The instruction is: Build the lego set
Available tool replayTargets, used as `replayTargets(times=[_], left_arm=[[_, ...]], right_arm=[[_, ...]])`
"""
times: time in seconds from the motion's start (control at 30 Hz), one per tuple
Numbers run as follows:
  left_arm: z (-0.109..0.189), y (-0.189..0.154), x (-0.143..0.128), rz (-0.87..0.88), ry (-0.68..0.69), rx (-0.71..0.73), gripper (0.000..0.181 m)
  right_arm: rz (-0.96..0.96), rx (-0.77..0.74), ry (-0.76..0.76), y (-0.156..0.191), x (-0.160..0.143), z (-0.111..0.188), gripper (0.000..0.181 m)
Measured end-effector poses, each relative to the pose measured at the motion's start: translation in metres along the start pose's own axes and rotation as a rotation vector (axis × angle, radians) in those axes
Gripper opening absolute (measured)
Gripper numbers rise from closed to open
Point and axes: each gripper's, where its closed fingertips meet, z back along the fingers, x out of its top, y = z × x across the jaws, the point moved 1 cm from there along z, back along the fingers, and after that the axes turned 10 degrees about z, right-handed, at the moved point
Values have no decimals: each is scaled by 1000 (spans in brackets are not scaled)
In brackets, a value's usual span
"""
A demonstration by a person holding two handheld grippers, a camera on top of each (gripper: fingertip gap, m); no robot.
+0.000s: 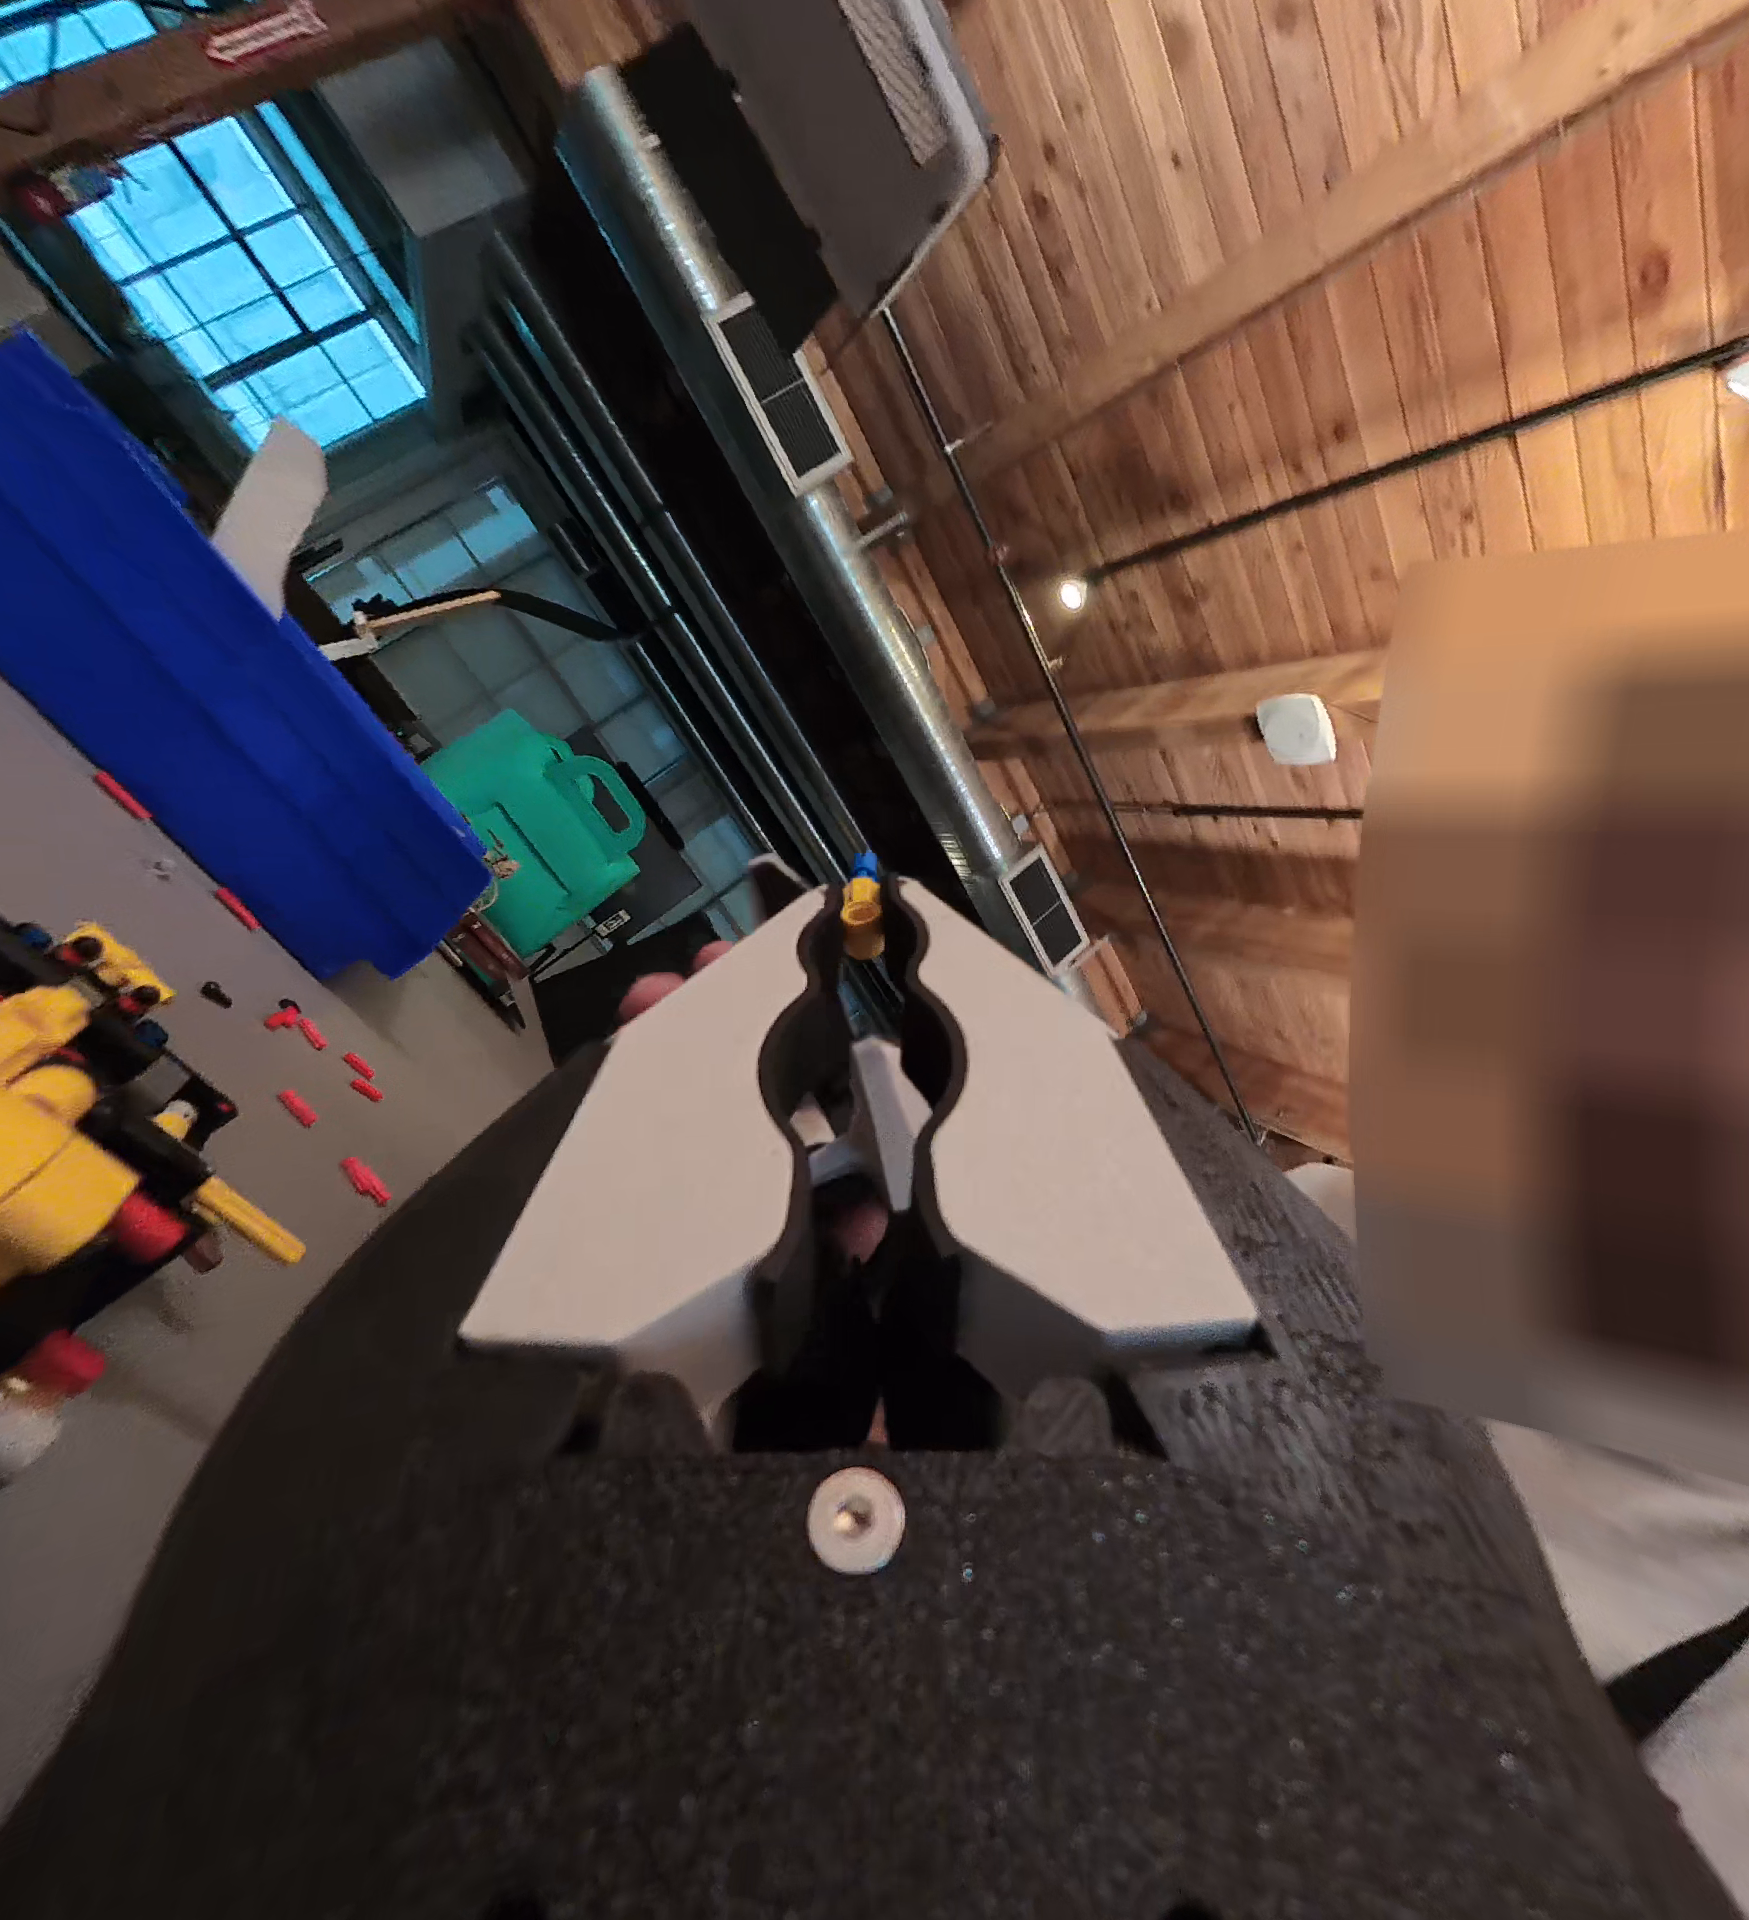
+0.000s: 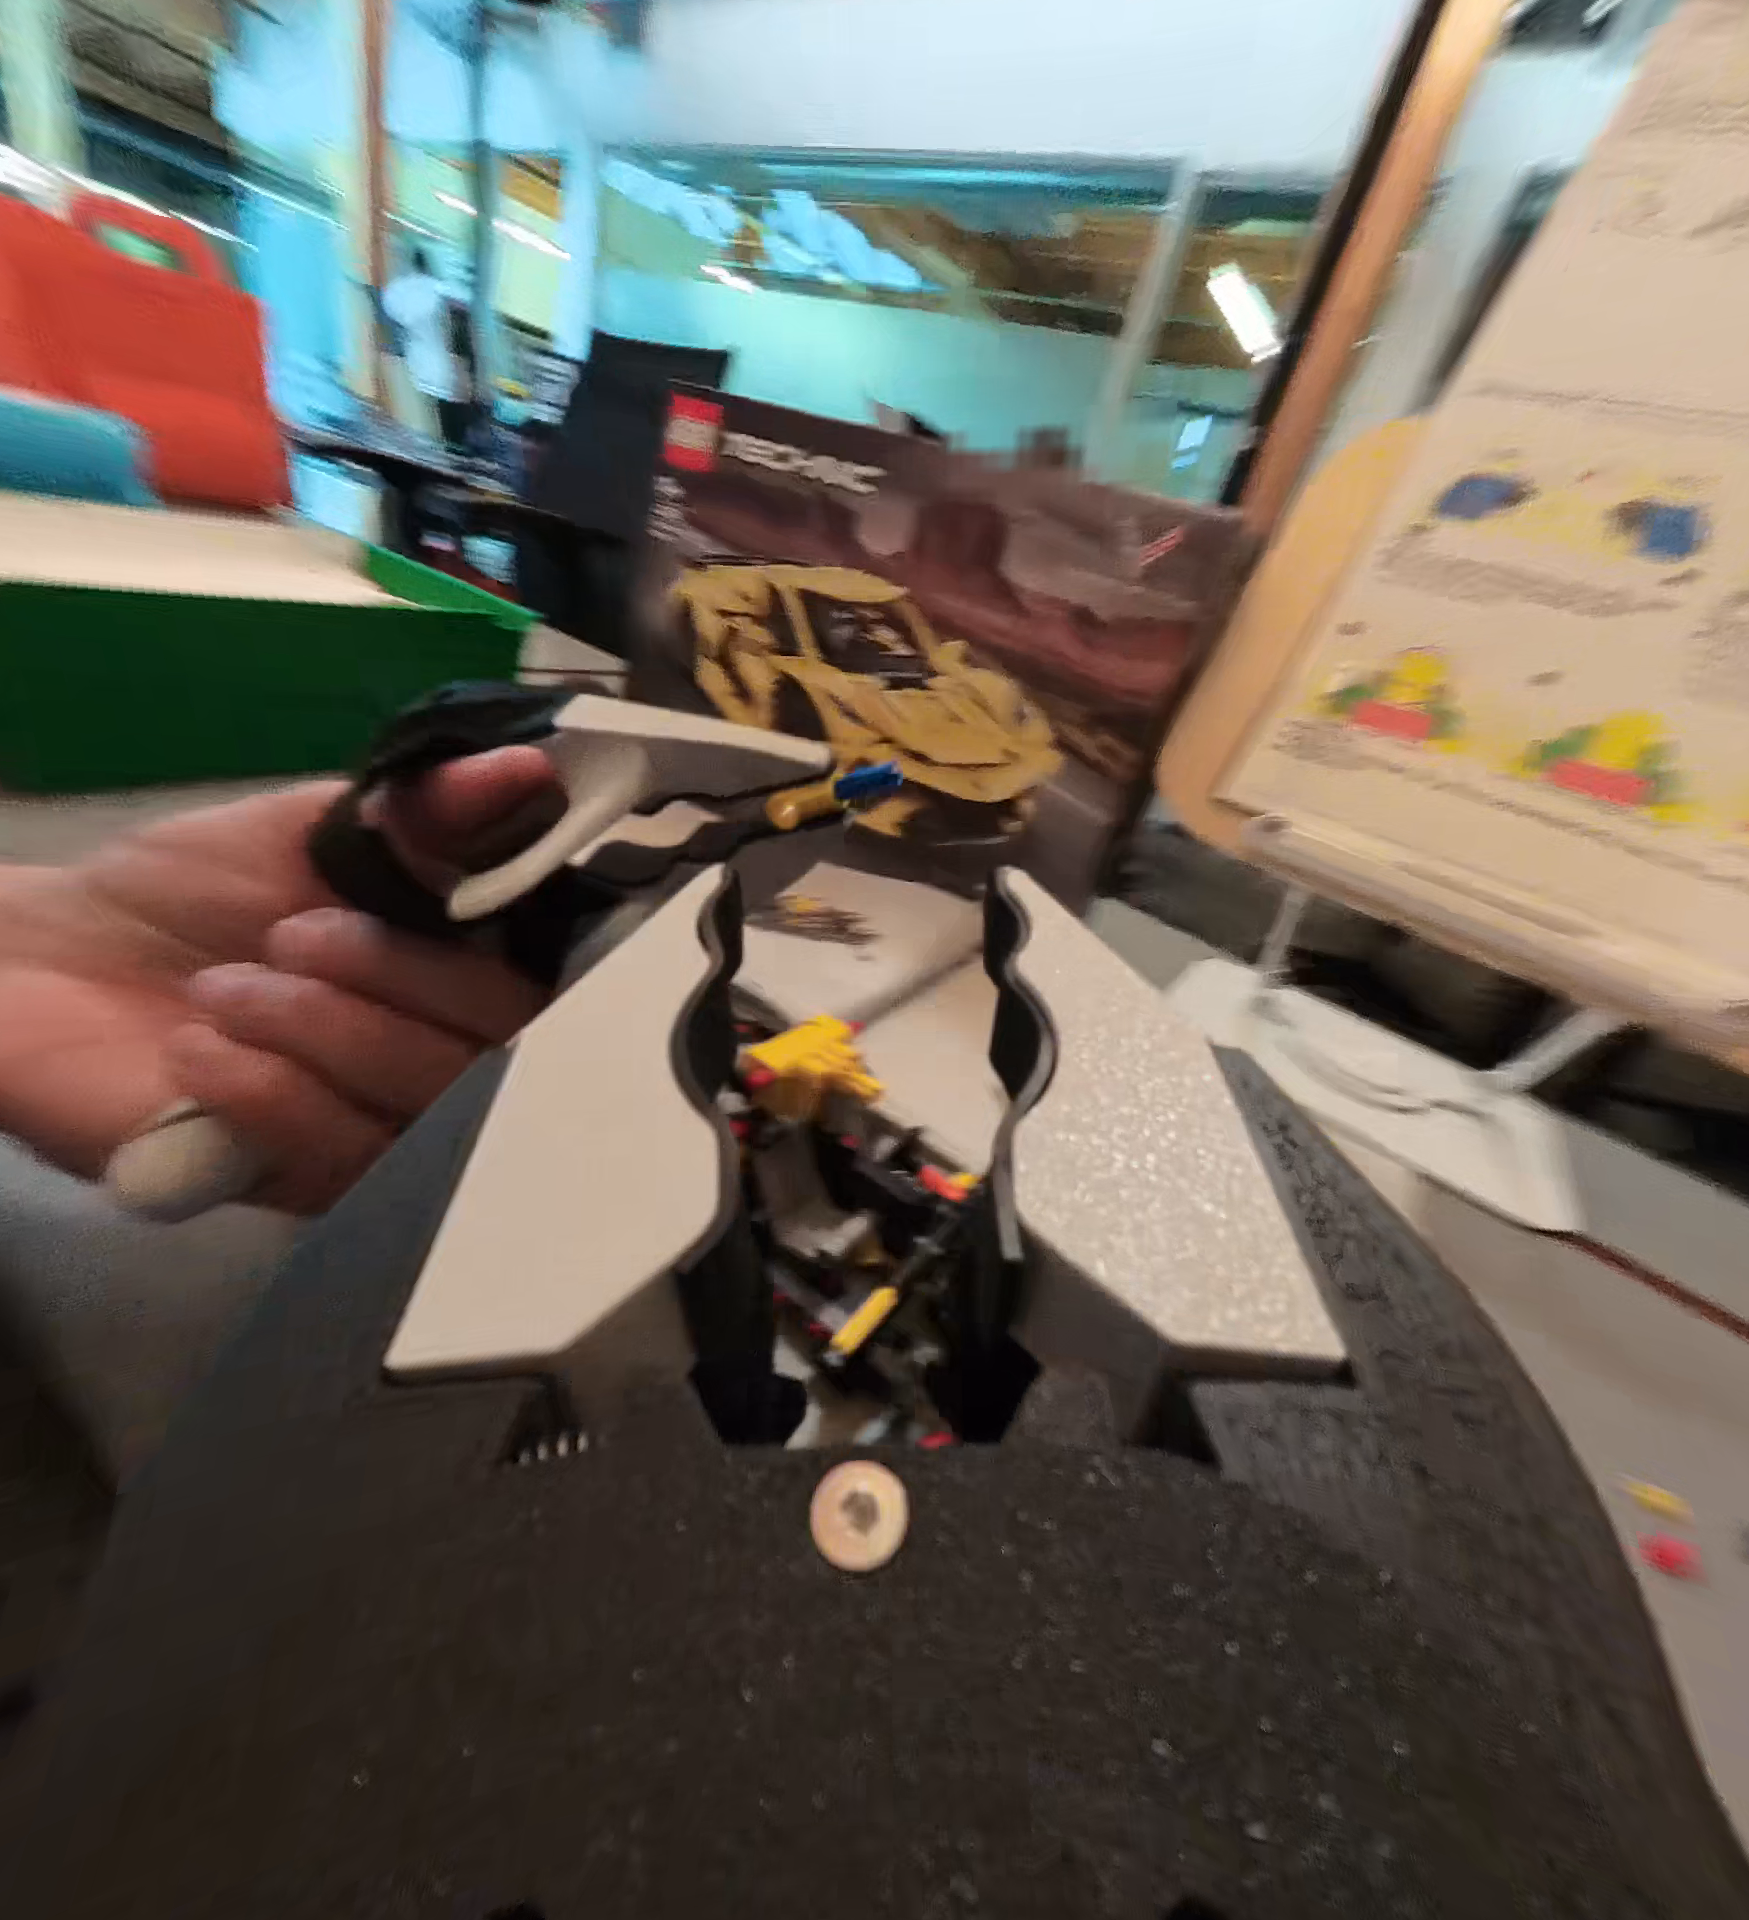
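My left gripper point(image 1: 862, 896) is shut on a small yellow connector with a blue pin point(image 1: 862, 914), held up in the air and tilted toward the ceiling. In the right wrist view the same gripper point(image 2: 816, 792), held by a hand point(image 2: 226, 987), grips the yellow and blue piece point(image 2: 834, 792) just ahead of my right gripper. My right gripper point(image 2: 865, 894) is open and empty. Between its fingers, lower down, I see the yellow and black lego model point(image 2: 818, 1070). The model also shows at the left edge of the left wrist view point(image 1: 18, 1091).
Several red pins point(image 1: 309, 1101) lie on the grey table near a blue bin point(image 1: 174, 675). A lego box point(image 2: 901, 623) stands ahead, an instruction booklet on a stand point(image 2: 1576, 520) at right, a green bin point(image 2: 226, 675) at left. Loose pieces point(image 2: 1670, 1553) lie at lower right.
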Motion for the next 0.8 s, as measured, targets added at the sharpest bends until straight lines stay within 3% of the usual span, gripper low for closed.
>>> replayTargets(times=[0.1,0.17,0.8], left_arm=[[0,8,-1,46,-23,26,7],[0,12,-2,74,-32,40,7],[-4,16,-13,60,-10,61,7]], right_arm=[[272,-98,68,3,4,-1,42],[351,-111,95,5,1,-5,39],[360,-112,131,5,-5,-4,24]])
